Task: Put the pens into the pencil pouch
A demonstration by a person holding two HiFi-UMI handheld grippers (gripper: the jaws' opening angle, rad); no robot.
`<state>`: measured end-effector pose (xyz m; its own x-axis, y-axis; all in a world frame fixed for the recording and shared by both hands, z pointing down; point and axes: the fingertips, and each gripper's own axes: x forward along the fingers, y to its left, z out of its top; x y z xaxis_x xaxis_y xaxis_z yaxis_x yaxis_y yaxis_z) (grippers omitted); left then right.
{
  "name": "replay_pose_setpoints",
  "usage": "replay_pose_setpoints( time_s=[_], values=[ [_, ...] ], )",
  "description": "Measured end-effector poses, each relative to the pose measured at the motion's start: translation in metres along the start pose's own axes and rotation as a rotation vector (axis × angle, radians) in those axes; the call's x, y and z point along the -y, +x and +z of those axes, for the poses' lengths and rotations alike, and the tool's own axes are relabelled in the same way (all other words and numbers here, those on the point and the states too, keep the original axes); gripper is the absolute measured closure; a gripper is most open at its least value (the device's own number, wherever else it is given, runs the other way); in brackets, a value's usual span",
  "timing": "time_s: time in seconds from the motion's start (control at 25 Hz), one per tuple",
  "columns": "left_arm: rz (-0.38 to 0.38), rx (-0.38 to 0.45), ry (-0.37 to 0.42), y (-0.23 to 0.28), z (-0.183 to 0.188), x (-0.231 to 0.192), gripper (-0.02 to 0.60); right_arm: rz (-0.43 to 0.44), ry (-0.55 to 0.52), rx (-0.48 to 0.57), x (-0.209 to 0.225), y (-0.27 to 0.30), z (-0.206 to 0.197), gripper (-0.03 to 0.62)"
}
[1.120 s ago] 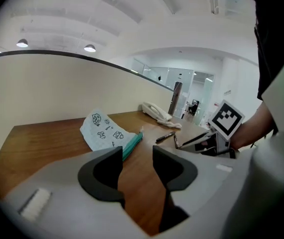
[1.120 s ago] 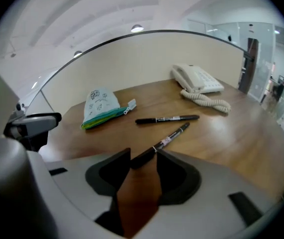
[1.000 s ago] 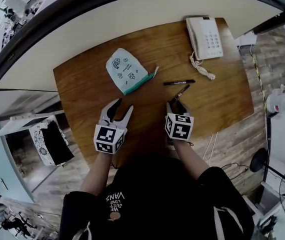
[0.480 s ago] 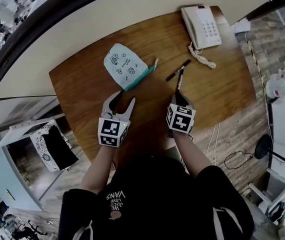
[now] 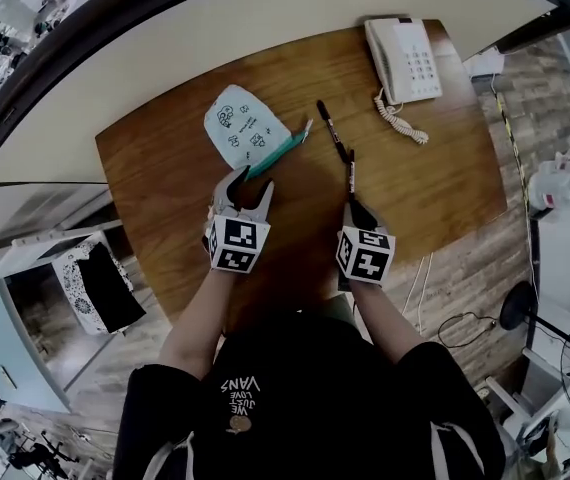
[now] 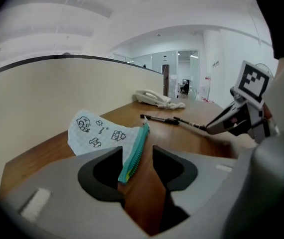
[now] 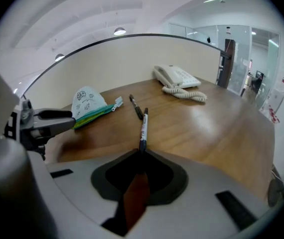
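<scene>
The white pencil pouch [image 5: 243, 126] with a teal zipper edge [image 6: 134, 151] lies flat at the back left of the wooden table [image 5: 435, 183]. My left gripper [image 5: 250, 181] is open, its jaws either side of the zipper's near end [image 6: 137, 156] without pressing it. My right gripper [image 5: 353, 203] has just been closing and is shut on the near end of a black pen [image 7: 142, 128], which points away from me. A second black pen [image 5: 329, 131] lies loose just beyond its tip [image 7: 136, 106].
A white telephone [image 5: 405, 60] with a coiled cord [image 5: 402, 123] sits at the table's back right corner. A cream partition wall [image 5: 265, 18] runs behind the table. The table's front edge is just under both grippers.
My left gripper has moved forward and down to the pouch's zipper end. The right gripper's jaws have narrowed on the pen, which has turned to point straight away. The loose pen has swung round.
</scene>
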<state>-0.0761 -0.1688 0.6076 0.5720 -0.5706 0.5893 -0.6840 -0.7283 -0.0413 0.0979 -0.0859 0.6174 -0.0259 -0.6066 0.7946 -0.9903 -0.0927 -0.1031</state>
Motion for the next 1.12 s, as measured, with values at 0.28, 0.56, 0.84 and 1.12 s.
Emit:
replay_pose_setpoints(
  time_s=[0.28, 0.56, 0.84, 1.12],
  values=[
    [0.055, -0.092, 0.094, 0.025, -0.006, -0.008, 0.408, 0.099, -0.074, 0.009, -0.003, -0.017, 0.003, 0.542],
    [0.076, -0.106, 0.111, 0.022, -0.002, -0.011, 0.531, 0.206, -0.172, 0.002, -0.013, -0.029, 0.006, 0.542],
    [0.038, -0.015, 0.079, 0.01, 0.023, 0.001, 0.549, 0.313, -0.254, -0.01, -0.037, -0.032, 0.007, 0.542],
    [-0.035, 0.053, 0.11, -0.011, 0.044, 0.02, 0.551, 0.431, -0.328, -0.034, -0.069, -0.043, 0.005, 0.542]
  ],
)
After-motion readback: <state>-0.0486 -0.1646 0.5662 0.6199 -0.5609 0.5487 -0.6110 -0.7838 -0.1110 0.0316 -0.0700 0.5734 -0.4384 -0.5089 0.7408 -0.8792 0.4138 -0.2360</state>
